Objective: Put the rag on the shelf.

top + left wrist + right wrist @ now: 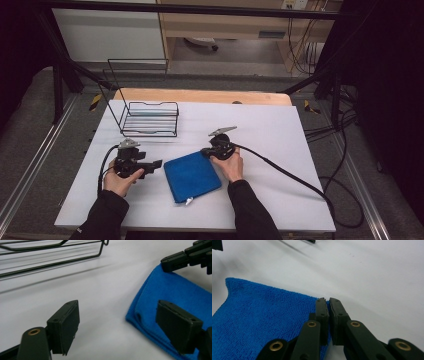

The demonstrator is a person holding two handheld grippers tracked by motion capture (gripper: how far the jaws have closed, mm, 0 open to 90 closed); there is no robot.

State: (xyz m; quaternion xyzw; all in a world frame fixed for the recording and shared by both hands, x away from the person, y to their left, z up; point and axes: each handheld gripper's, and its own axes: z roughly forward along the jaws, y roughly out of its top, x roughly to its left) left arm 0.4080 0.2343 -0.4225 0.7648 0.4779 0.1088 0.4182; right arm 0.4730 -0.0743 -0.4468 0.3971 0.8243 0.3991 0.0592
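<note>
Right tongs [328,301] hide the blue cloth's [262,322] pinched edge.

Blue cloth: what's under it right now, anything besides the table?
The blue cloth lies folded flat on the white table; only tabletop shows around its edges. The right gripper is shut on its far corner. Anything beneath the folds is covered, though no bulge shows.

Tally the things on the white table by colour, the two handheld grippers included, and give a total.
Blue: 1, the folded cloth
Black: 3, the wire rack, the left gripper and the right gripper
Total: 4
</note>
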